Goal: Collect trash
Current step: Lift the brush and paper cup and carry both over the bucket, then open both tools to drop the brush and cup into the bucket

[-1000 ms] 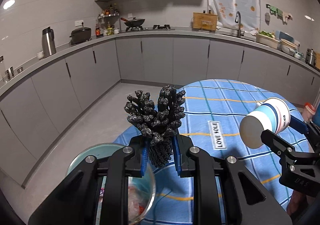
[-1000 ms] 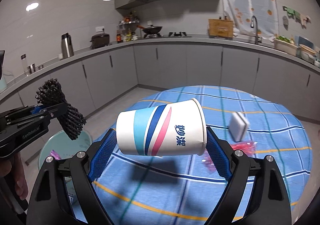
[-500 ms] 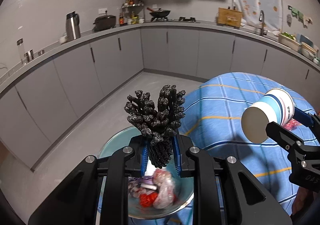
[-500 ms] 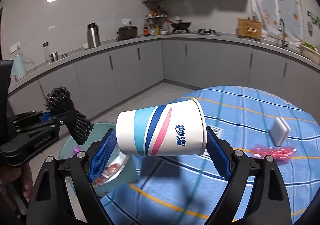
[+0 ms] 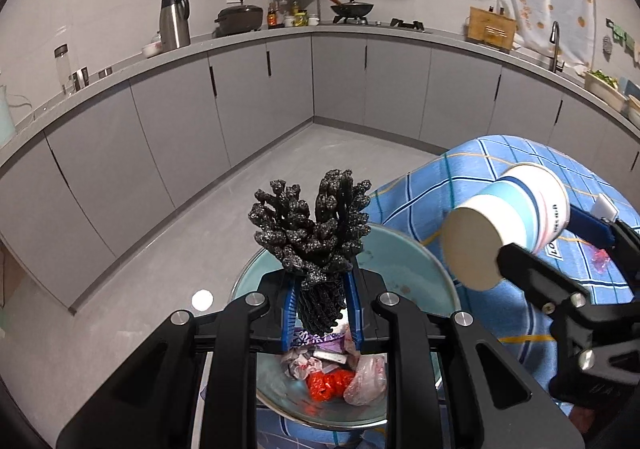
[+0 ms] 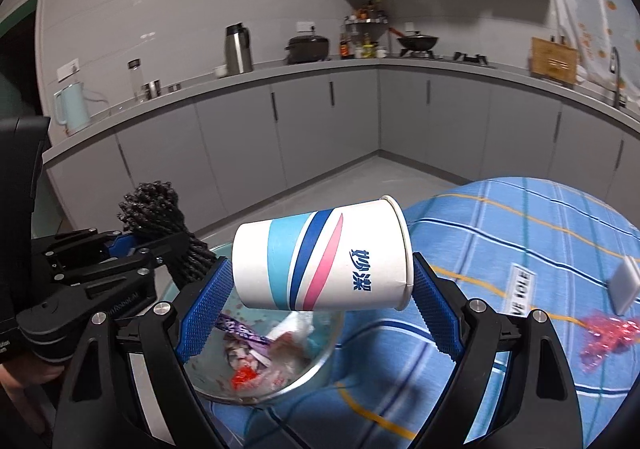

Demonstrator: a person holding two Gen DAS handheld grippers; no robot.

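Observation:
My left gripper (image 5: 322, 309) is shut on a crumpled black mesh net (image 5: 316, 225), held over a round metal bin (image 5: 416, 261) that contains wrappers and red scraps. The net (image 6: 154, 205) and left gripper (image 6: 176, 245) also show at the left of the right wrist view. My right gripper (image 6: 320, 289) is shut on a white paper cup (image 6: 324, 257) with blue and pink stripes, held sideways above the bin (image 6: 320, 341). In the left wrist view the cup (image 5: 504, 229) hangs at the right, bottom towards the camera.
The bin sits at the edge of a table with a blue checked cloth (image 6: 540, 233). A pink wrapper (image 6: 608, 333) and a small white block (image 6: 624, 281) lie on the cloth at the right. Grey kitchen cabinets (image 5: 248, 97) and bare floor (image 5: 208, 233) lie beyond.
Both grippers have swung left from over the table to above the bin, carrying the net and the cup. The bin's contents have come into view beneath them.

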